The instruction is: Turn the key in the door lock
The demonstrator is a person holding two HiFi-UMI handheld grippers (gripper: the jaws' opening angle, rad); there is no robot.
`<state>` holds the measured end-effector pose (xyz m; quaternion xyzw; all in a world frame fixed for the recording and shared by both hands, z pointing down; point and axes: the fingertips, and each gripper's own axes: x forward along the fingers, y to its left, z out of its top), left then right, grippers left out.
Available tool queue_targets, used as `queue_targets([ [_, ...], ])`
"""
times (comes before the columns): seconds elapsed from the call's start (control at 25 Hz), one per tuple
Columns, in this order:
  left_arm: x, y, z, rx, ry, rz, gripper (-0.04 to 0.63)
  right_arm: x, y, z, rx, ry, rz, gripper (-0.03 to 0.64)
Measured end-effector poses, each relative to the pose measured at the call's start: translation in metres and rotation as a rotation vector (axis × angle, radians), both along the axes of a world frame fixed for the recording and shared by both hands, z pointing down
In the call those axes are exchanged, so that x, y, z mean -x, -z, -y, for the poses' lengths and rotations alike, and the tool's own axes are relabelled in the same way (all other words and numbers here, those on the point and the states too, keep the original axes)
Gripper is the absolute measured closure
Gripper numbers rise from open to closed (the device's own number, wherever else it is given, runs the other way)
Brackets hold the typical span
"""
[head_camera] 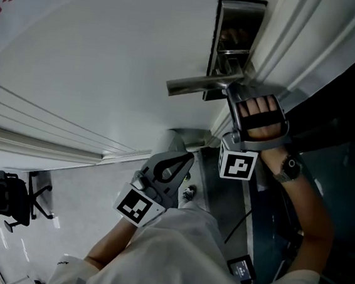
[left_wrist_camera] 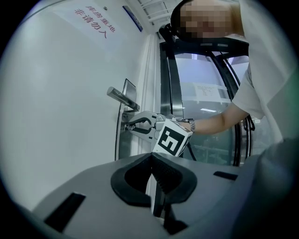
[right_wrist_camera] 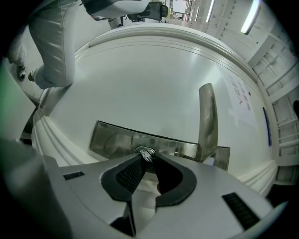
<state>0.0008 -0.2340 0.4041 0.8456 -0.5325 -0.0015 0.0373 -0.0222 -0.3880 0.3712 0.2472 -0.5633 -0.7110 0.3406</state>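
the white door (head_camera: pixel 109 68) fills most of what i see from here. on its edge sits a steel lock plate (right_wrist_camera: pixel 117 140), with the lever handle (right_wrist_camera: pixel 207 116) sticking out from one end of it. the right gripper (right_wrist_camera: pixel 146 159) is held level against the plate, just beside the handle, its 2 jaws pinched on the key (right_wrist_camera: pixel 147 153), which sits in the plate's keyhole. the left gripper (left_wrist_camera: pixel 158 184) hangs back from the door, well apart from the lock, its jaws pressed together with nothing between them.
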Motion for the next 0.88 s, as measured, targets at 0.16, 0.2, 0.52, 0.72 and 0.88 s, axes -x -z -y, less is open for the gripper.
queue_targets([
  [0.16,0.0001,0.0001,-0.0012,0.001,0.004,-0.001,0.589,-0.0020,-0.0007,0.0003,0.018,-0.013,0.012,0.546],
  [0.2,0.0016,0.0001,-0.0012,0.003,0.007,-0.004,0.589,-0.0026,0.0009,0.0011,0.028,-0.022,0.025,0.546],
  [0.52,0.0009,-0.0002,-0.0001,-0.004,0.010,-0.011,0.589,-0.0042,0.0061,0.0046,0.251,-0.085,0.289,0.577],
  [0.72,-0.0011,-0.0024,-0.0007,0.002,0.008,-0.013,0.589,-0.0049,0.0075,0.0052,0.336,-0.127,0.406,0.571],
  [0.88,-0.0001,-0.0013,0.0004,0.004,0.016,-0.013,0.589,-0.0038,0.0055,0.0041,0.189,-0.105,0.259,0.571],
])
